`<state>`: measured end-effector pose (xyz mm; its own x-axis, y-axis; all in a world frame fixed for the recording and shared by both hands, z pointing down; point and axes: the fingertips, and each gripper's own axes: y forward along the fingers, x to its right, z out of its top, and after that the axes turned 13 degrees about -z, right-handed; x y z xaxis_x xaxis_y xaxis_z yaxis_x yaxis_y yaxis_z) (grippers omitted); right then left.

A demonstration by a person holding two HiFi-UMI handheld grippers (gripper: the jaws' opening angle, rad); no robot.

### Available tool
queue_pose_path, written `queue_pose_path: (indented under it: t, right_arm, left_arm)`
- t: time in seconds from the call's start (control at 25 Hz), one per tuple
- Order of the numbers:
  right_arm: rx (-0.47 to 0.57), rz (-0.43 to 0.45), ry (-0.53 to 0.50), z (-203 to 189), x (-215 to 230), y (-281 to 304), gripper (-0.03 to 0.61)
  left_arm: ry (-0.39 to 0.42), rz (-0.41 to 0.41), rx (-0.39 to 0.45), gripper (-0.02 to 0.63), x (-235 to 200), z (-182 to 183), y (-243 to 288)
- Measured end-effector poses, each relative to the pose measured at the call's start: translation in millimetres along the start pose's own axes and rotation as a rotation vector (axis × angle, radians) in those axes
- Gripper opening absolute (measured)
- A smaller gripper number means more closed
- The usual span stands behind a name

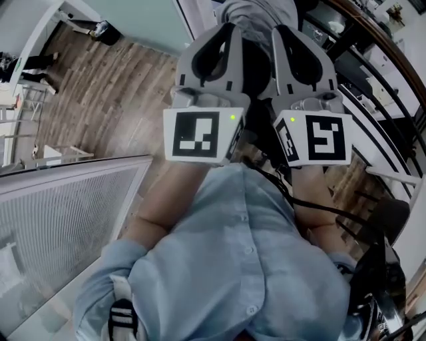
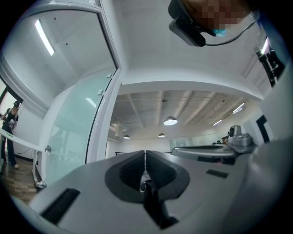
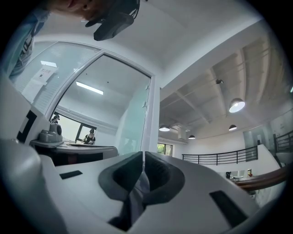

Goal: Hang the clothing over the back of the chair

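Both grippers are raised side by side close to my head. In the head view the left gripper and the right gripper point away from me, marker cubes toward me. Grey clothing shows just past their tips, with a dark fold between them. In the left gripper view the left gripper has its jaws together and a dark strip of clothing pinched at their base. In the right gripper view the right gripper grips grey-blue clothing. A dark chair stands low at the right, partly hidden by my body.
A white mesh panel runs along my left over a wood floor. Black railing curves along the right. Ahead are a glass partition with a white frame and, far off, a person.
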<state>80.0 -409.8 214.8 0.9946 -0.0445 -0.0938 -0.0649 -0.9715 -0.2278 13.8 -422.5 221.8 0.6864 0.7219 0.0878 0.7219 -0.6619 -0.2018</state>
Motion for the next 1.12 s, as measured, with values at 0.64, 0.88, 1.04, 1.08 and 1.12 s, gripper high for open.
queue_pose_path:
  t: [0.64, 0.88, 1.04, 1.08, 1.12]
  right_arm:
    - [0.008, 0.006, 0.005, 3.7, 2.4, -10.8, 0.011]
    - [0.001, 0.023, 0.016, -1.7, 3.7, -13.6, 0.011]
    - [0.001, 0.034, 0.020, -1.8, 1.2, -14.8, 0.012]
    - [0.001, 0.036, 0.019, -1.8, 0.8, -14.7, 0.012]
    - [0.001, 0.037, 0.020, -1.8, 0.6, -14.2, 0.011]
  left_arm:
    - [-0.003, 0.022, 0.010, 0.014, 11.7, 12.3, -1.1]
    - [0.007, 0.035, 0.003, 0.014, 15.7, 10.7, 0.4]
    - [0.011, 0.043, -0.003, 0.014, 16.7, 10.2, -1.8]
    - [0.012, 0.045, -0.005, 0.014, 16.6, 10.1, -2.0]
    - [0.013, 0.046, -0.007, 0.014, 16.4, 10.2, -2.0]
